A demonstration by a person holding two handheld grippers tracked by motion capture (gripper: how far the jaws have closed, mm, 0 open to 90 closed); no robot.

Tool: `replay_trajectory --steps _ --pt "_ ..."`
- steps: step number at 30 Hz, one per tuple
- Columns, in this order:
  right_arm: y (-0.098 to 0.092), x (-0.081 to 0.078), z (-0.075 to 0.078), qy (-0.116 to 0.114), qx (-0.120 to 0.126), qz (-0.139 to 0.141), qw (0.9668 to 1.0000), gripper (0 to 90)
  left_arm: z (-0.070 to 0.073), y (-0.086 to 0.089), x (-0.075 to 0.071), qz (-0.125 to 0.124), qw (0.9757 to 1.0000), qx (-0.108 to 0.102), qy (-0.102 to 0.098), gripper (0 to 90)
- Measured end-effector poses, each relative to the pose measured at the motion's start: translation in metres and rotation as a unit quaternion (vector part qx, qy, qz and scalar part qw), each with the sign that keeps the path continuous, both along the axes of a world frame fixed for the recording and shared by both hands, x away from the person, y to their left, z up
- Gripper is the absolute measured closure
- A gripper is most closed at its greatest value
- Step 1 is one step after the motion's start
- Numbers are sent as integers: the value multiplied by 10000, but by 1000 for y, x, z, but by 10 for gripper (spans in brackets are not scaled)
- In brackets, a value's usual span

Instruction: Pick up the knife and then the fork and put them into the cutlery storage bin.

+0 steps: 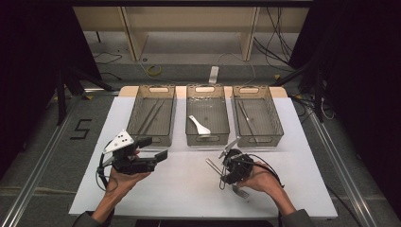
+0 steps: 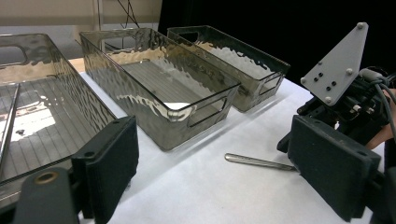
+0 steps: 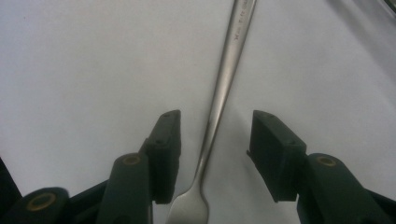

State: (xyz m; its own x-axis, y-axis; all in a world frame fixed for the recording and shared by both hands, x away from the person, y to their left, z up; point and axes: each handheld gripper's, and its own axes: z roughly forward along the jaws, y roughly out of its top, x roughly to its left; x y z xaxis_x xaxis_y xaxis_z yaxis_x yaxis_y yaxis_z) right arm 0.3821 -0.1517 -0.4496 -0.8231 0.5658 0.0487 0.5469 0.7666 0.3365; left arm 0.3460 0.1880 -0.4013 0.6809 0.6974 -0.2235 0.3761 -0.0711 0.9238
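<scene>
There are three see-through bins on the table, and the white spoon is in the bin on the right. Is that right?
Not quite. The three see-through bins are there, but the white spoon lies in the middle bin, not the one on the right. The right bin holds only thin dark utensils. The high view shows this.

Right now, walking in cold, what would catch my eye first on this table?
Probably the three smoky see-through bins in a row at the table's far edge; the middle bin holds a white spoon. Nearer, a metal fork lies on the white table cover, its handle running between the open pads of the right claw, which do not touch it. The left claw hovers open near the left bin.
</scene>
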Motion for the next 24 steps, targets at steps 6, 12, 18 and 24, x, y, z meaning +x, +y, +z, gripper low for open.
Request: replay_trajectory --steps 6,12,18,24 --pt "-1 0 -2 -26 -19 35 10000 571 0 0 0 2 10000 0 -2 160" --pt "-2 0 -3 4 -42 58 10000 613 0 0 0 -6 10000 5 -1 160" --pt "-1 -1 -6 19 -103 107 9999 644 0 0 0 -1 10000 2 2 160" --pt "-1 -1 -7 7 -146 140 9998 670 0 0 0 -11 10000 1 1 160"
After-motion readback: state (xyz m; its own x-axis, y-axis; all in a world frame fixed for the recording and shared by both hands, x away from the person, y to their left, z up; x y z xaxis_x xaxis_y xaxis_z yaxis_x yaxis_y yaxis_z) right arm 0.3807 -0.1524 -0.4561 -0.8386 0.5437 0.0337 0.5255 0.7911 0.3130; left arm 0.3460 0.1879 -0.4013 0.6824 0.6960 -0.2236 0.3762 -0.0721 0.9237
